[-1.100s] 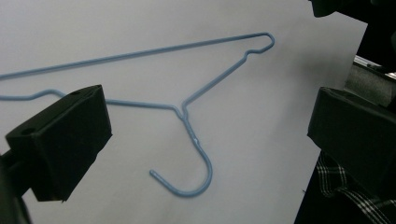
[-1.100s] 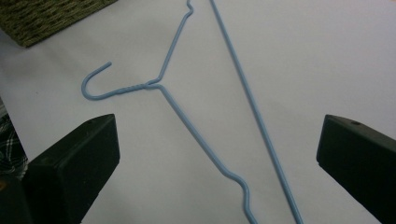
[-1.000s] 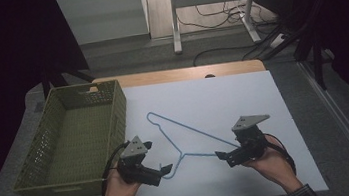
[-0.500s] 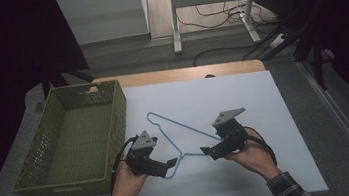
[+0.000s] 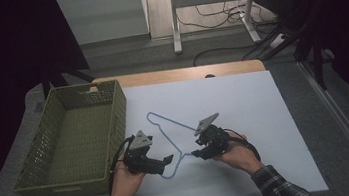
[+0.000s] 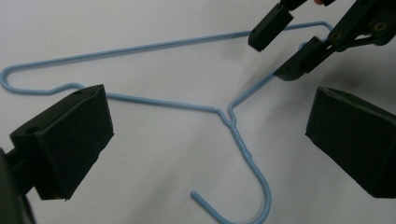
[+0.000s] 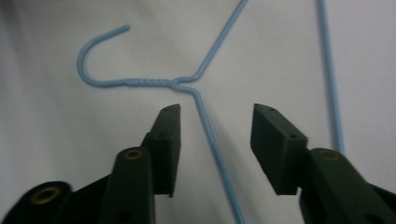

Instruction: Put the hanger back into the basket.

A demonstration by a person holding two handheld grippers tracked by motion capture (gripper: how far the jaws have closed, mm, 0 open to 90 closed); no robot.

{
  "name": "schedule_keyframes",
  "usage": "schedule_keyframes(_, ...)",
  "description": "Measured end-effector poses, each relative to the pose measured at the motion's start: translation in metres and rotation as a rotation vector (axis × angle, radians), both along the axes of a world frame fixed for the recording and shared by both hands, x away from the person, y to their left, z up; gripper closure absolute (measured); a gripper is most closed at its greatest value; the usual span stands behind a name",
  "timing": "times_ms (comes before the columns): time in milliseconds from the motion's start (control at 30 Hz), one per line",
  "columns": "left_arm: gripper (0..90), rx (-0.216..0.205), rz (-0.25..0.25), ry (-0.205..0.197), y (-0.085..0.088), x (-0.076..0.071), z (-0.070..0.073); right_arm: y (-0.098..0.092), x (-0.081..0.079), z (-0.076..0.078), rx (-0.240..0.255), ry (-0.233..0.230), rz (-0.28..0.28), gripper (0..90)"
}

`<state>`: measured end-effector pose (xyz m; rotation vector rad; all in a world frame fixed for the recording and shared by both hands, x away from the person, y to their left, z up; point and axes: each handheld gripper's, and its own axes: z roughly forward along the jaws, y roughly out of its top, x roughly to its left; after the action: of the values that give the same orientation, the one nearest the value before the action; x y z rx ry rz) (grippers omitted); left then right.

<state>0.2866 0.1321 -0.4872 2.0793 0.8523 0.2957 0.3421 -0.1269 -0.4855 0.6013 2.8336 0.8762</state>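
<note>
A light blue wire hanger (image 5: pixel 182 154) lies flat on the white table top (image 5: pixel 249 109), its hook toward the near edge. My left gripper (image 5: pixel 168 159) is open beside the hook. In the left gripper view its jaws (image 6: pixel 210 126) stand wide apart, with the hanger's twisted neck (image 6: pixel 237 133) and hook between and beyond them. My right gripper (image 5: pixel 196 154) is open just right of the neck. In the right gripper view its jaws (image 7: pixel 217 116) straddle one shoulder wire of the hanger (image 7: pixel 149 82) without closing on it. The right gripper (image 6: pixel 292 44) also appears at the upper right of the left gripper view.
A green plastic mesh basket (image 5: pixel 119 107) stands on the left of the table, close to my left hand. A wooden strip (image 5: pixel 179 74) runs along the table's far edge. Cables and a metal stand (image 5: pixel 213 17) sit on the floor beyond.
Both grippers have closed in on the hanger's neck, the right one moving left and the left one slightly right. The hanger lies where it was.
</note>
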Motion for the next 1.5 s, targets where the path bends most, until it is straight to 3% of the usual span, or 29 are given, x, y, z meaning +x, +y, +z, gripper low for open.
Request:
schedule_keyframes(233,2.2,0.048,0.007,0.015,-0.003,-0.002,-0.003,0.013,0.011,-0.018,-0.072,0.033,0.084,72.5)
schedule_keyframes(367,2.2,0.041,0.008,0.027,-0.003,-0.002,-0.003,0.016,0.015,-0.024,-0.1,0.038,0.135,82.2)
schedule_keyframes(667,3.0,-0.005,0.014,0.059,0.004,-0.012,0.009,0.015,0.014,-0.022,-0.069,0.021,0.178,86.3)
schedule_keyframes(767,5.3,0.022,0.006,0.038,0.006,-0.023,0.015,0.013,0.014,-0.016,-0.042,0.018,0.167,86.4)
schedule_keyframes(867,15.6,0.075,0.018,-0.004,0.009,-0.036,0.018,0.009,0.014,-0.011,-0.017,0.017,0.16,86.4)
schedule_keyframes(933,28.6,0.073,0.032,-0.011,0.013,-0.045,0.021,0.006,0.014,-0.008,0.0,0.022,0.149,86.3)
schedule_keyframes(1067,67.7,0.053,0.043,0.03,0.018,-0.052,0.019,0.002,0.014,-0.004,0.017,0.023,0.139,86.3)
schedule_keyframes(1133,83.5,0.097,0.026,0.079,0.015,-0.05,0.012,0.001,0.013,-0.003,0.023,0.024,0.134,86.3)
schedule_keyframes(1267,88.8,0.195,0.016,0.148,0.002,-0.042,-0.006,-0.001,0.013,0.0,0.035,0.024,0.13,86.3)
schedule_keyframes(1500,86.5,0.18,0.007,0.122,-0.008,-0.036,-0.009,-0.001,0.013,-0.003,0.032,0.057,0.113,84.5)
